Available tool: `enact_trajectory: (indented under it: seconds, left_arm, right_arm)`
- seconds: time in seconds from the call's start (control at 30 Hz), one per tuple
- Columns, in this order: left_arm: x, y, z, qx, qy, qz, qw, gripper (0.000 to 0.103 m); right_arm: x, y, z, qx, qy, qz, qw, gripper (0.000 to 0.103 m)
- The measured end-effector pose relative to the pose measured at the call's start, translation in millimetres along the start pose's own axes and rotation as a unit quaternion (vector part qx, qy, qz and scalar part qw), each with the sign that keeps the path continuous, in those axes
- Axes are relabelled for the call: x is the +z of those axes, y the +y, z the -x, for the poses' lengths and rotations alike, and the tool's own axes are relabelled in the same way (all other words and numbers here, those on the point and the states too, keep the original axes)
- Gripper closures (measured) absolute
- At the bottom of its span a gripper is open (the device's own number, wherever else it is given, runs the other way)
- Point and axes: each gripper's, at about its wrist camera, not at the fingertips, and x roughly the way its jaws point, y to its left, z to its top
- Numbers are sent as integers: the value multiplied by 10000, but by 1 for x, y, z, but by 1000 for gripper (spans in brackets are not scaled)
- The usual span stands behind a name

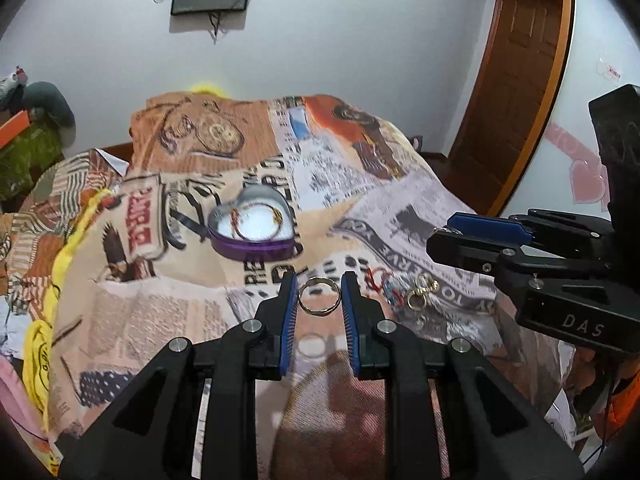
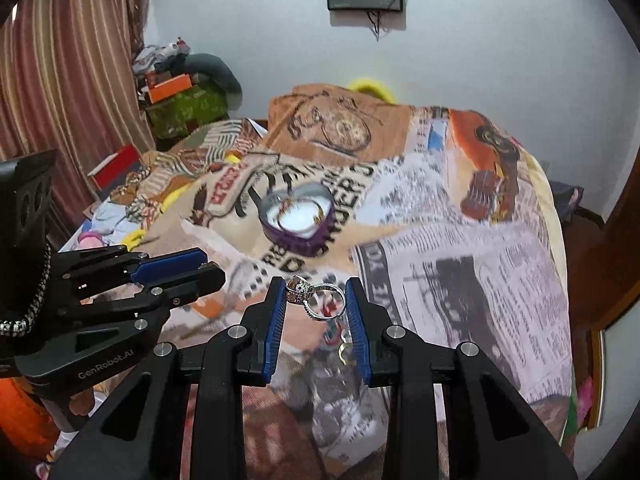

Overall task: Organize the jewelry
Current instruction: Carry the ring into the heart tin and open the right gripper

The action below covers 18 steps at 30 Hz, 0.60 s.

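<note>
My left gripper (image 1: 319,294) is shut on a plain gold ring (image 1: 319,299), held by its sides above the printed bedspread (image 1: 180,320). My right gripper (image 2: 316,298) is shut on a silver ring with a large stone setting (image 2: 316,298), also held above the cloth. A purple heart-shaped tin (image 1: 251,227) stands open further back with thin bracelets on its white lining; it also shows in the right wrist view (image 2: 297,220). Loose gold rings (image 1: 420,290) and a beaded piece (image 1: 390,286) lie on the cloth right of my left gripper. The right gripper also shows in the left wrist view (image 1: 436,240).
The bedspread covers a raised surface that drops off at left and right. A pile of clothes and boxes (image 2: 180,96) sits at the back left by a striped curtain (image 2: 72,60). A wooden door frame (image 1: 520,80) stands at the right.
</note>
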Motion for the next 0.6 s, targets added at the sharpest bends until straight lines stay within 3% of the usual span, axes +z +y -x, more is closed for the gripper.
enact_trajectory:
  seconds: [0.6]
  left_arm:
    - [39,34,-6,370,-402,-20,9985,82]
  right_arm:
    - [50,9,-18,249,-416,106,9988,75]
